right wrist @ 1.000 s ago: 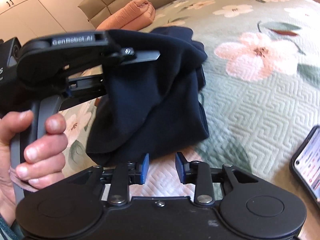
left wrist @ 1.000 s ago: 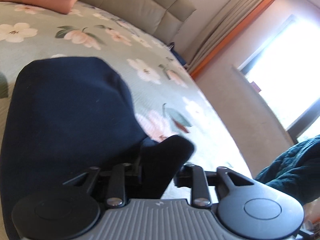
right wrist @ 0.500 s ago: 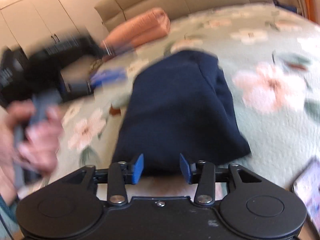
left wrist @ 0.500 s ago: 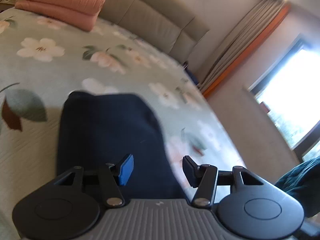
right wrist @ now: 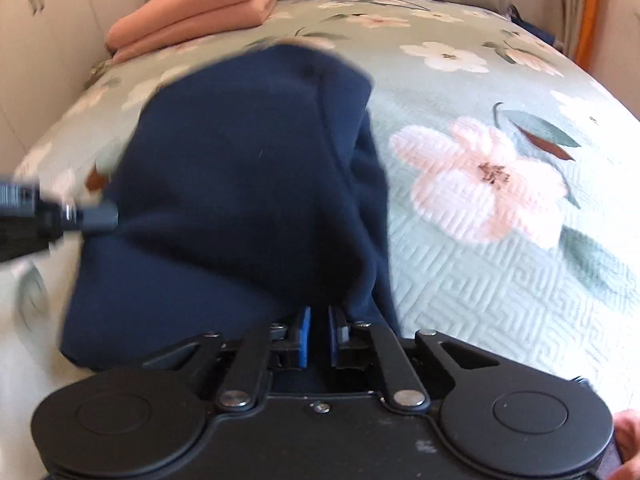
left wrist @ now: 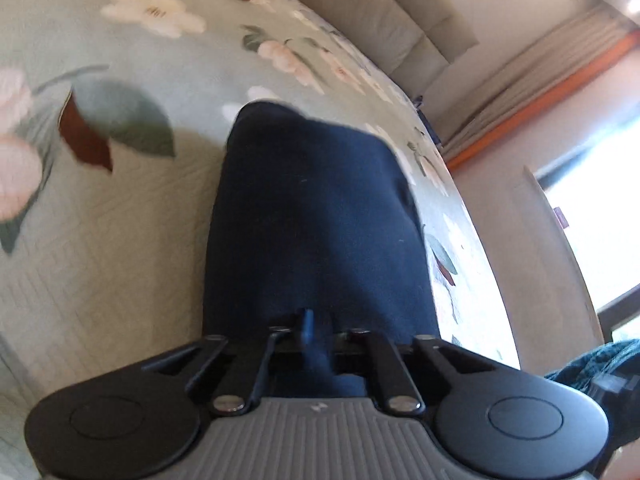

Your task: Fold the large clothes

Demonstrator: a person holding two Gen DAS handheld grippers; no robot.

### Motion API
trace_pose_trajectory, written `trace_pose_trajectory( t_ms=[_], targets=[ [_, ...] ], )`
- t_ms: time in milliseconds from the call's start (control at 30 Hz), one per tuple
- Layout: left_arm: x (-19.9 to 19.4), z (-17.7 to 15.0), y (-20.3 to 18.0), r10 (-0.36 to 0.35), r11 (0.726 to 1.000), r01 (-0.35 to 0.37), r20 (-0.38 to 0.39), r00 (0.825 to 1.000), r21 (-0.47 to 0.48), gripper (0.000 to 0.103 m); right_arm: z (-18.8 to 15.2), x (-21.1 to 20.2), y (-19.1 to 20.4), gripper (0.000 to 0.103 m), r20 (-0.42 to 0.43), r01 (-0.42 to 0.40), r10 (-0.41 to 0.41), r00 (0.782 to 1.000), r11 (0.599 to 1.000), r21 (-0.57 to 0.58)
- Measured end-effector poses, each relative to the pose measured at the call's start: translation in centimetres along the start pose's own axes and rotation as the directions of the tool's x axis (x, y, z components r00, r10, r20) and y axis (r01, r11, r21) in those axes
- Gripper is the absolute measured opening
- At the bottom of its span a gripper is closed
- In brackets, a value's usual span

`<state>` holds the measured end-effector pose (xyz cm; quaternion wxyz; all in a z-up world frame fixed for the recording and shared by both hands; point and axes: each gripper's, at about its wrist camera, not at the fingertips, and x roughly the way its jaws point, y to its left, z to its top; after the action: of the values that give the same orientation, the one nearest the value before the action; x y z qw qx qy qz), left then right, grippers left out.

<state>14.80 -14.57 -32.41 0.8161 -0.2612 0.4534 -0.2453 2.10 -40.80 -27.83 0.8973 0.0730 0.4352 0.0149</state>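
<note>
Both my sets of fingers are closing now, left gripper (left wrist: pixel 320 330) and right gripper (right wrist: pixel 319 334), each pinching the navy garment's (right wrist: pixel 240 184) near edge on the bed (right wrist: pixel 480 264).

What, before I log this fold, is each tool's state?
Left tool: closing, pinching the navy garment.
Right tool: closing, pinching the navy garment too.

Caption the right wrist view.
Right gripper closing on folded navy garment's near edge, floral bedspread beneath.

Folded pink blanket (right wrist: pixel 192 12) lies on floral bedspread (right wrist: pixel 500 272) near headboard (left wrist: pixel 384 20).
</note>
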Motion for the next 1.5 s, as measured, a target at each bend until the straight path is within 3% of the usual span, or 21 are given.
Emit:
trace_pose_trajectory(
  t_ms=[67,200,333,400,467,500,600,633,767,833,900,967,1000,1067,1133,1200,1300,1333,1367,1400,1500],
  targets=[
    [-1.0,0.6,-1.1,-0.033,0.999,0.032,0.052,0.998,0.02,0.04,2.6,-0.5,0.0,0.011,0.077,-0.05,0.051,0.996,0.999,-0.011],
    [-0.4,2.3,-2.3,-0.071,0.997,0.066,0.128,0.989,0.044,0.045,8.9,2.9,2.8,0.013,0.164,-0.089,0.108,0.98,0.989,-0.117],
    [2.7,3.3,-1.6,-0.024,0.998,0.016,0.129,0.991,0.062,0.044,12.8,9.4,4.7,0.013,0.114,-0.137,0.16,0.98,0.974,-0.182],
    [3.5,3.4,-0.7,-0.033,0.999,0.027,0.158,0.987,0.04,0.04,14.2,13.0,5.1,0.014,0.058,-0.098,0.113,0.992,0.972,-0.212],
    [5.0,4.7,0.6,-0.015,1.0,0.014,0.171,0.985,0.004,0.008,15.0,18.0,5.1,0.02,0.008,0.036,-0.035,0.999,0.971,-0.238],
    [5.9,5.2,1.6,0.0,1.0,0.004,0.171,0.985,-0.025,0.004,15.3,19.7,4.2,0.02,0.03,0.045,-0.039,0.999,0.975,-0.219],
    [6.4,6.7,3.3,-0.062,0.987,0.087,0.183,0.981,-0.133,0.003,16.6,21.3,2.4,0.021,0.017,0.008,-0.006,1.0,0.991,-0.13],
    [6.1,7.2,2.9,-0.065,0.989,0.088,0.182,0.981,-0.119,0.006,16.7,21.1,2.2,0.021,0.019,-0.001,0.004,1.0,0.991,-0.132],
    [5.2,8.7,-0.5,-0.1,0.995,0.093,0.183,0.978,0.046,0.036,16.8,17.4,0.5,0.021,0.057,0.004,0.0,0.998,0.998,-0.068],
    [5.8,9.2,-1.7,-0.106,0.991,0.09,0.18,0.978,0.094,0.037,16.1,12.4,0.1,0.025,0.13,0.008,-0.001,0.992,0.998,-0.058],
    [7.5,9.4,-1.9,-0.025,0.996,0.009,0.17,0.985,0.092,0.035,14.3,8.0,0.8,0.032,0.166,-0.032,0.044,0.985,0.997,-0.075],
    [9.7,9.5,-1.0,0.082,0.995,-0.09,0.158,0.984,0.049,0.003,11.9,6.9,1.9,0.039,0.101,-0.096,0.107,0.989,0.99,-0.103],
    [10.4,9.6,0.0,0.088,0.996,-0.092,0.162,0.983,0.016,0.004,10.3,7.6,2.5,0.039,0.019,-0.106,0.109,0.994,0.988,-0.115],
    [11.1,10.1,1.4,0.058,0.998,-0.053,0.137,0.989,-0.044,0.004,7.9,8.9,3.0,0.035,0.01,-0.024,0.026,1.0,0.985,-0.17],
    [11.4,10.3,0.6,0.103,0.993,-0.11,0.132,0.986,0.042,0.004,7.4,9.4,2.7,0.033,0.048,-0.004,0.013,0.999,0.986,-0.168],
    [11.7,10.1,-1.2,0.168,0.969,-0.19,0.142,0.975,0.159,0.004,7.7,9.6,2.0,0.031,0.061,0.012,-0.005,0.998,0.993,-0.116],
    [10.0,9.7,-2.6,0.184,0.966,-0.207,0.151,0.971,0.154,0.003,8.0,8.2,0.4,0.026,0.046,0.011,-0.01,0.999,1.0,-0.02],
    [8.6,9.1,-3.3,0.185,0.965,-0.211,0.164,0.969,0.157,0.005,7.8,7.0,0.2,0.025,0.05,0.049,-0.048,0.998,0.999,-0.021],
    [6.9,8.3,-4.1,0.185,0.96,-0.217,0.18,0.966,0.175,0.014,7.4,5.5,0.2,0.034,0.066,0.117,-0.114,0.991,0.992,-0.049],
    [5.1,7.3,-4.9,0.178,0.955,-0.217,0.192,0.965,0.201,0.018,6.8,4.0,0.1,0.033,0.083,0.138,-0.132,0.988,0.988,-0.072],
    [0.9,3.0,-6.8,0.128,0.95,-0.174,0.184,0.974,0.26,0.024,4.8,0.2,0.2,0.034,0.077,0.02,-0.014,0.997,0.997,-0.074]
  ],
)
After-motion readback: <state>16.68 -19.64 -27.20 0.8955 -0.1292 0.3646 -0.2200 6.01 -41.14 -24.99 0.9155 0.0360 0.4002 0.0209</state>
